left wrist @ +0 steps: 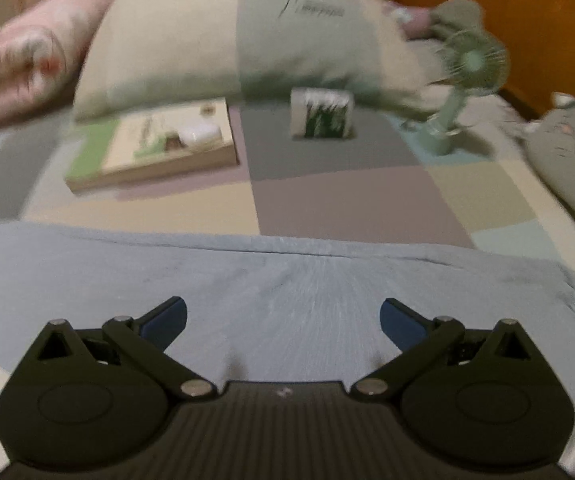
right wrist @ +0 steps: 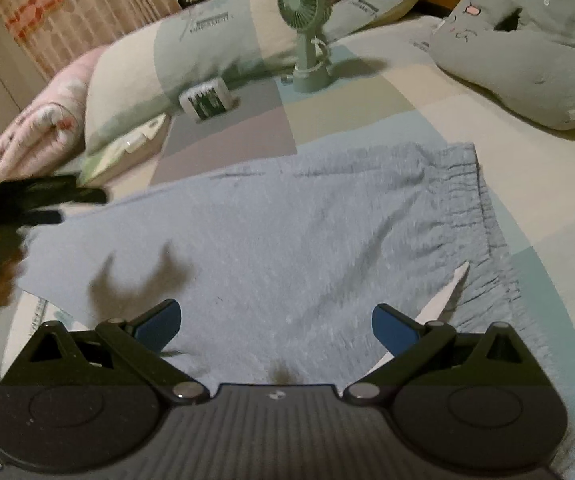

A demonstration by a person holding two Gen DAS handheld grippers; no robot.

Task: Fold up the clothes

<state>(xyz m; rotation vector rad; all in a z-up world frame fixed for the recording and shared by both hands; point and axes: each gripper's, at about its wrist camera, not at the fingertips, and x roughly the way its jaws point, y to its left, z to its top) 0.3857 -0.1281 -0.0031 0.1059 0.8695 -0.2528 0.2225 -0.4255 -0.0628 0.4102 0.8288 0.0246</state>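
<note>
A light blue garment (right wrist: 287,232) lies folded flat on the patchwork bed sheet (right wrist: 347,108), its gathered waistband (right wrist: 483,216) at the right with a white drawstring (right wrist: 447,292) on it. My right gripper (right wrist: 275,324) hovers open over its near part, nothing between the blue pads. In the left wrist view the same blue garment (left wrist: 271,292) spreads across the foreground, and my left gripper (left wrist: 283,322) is open above it, holding nothing. The left gripper (right wrist: 43,204) also shows, blurred, at the left edge of the right wrist view, beside the cloth's left end.
A small green desk fan (right wrist: 307,32), a tissue pack (right wrist: 207,100), a book (left wrist: 155,148) and long pillows (left wrist: 227,44) stand at the head of the bed. A grey plush cushion (right wrist: 527,48) lies at the right. A wooden headboard (left wrist: 527,24) rises behind.
</note>
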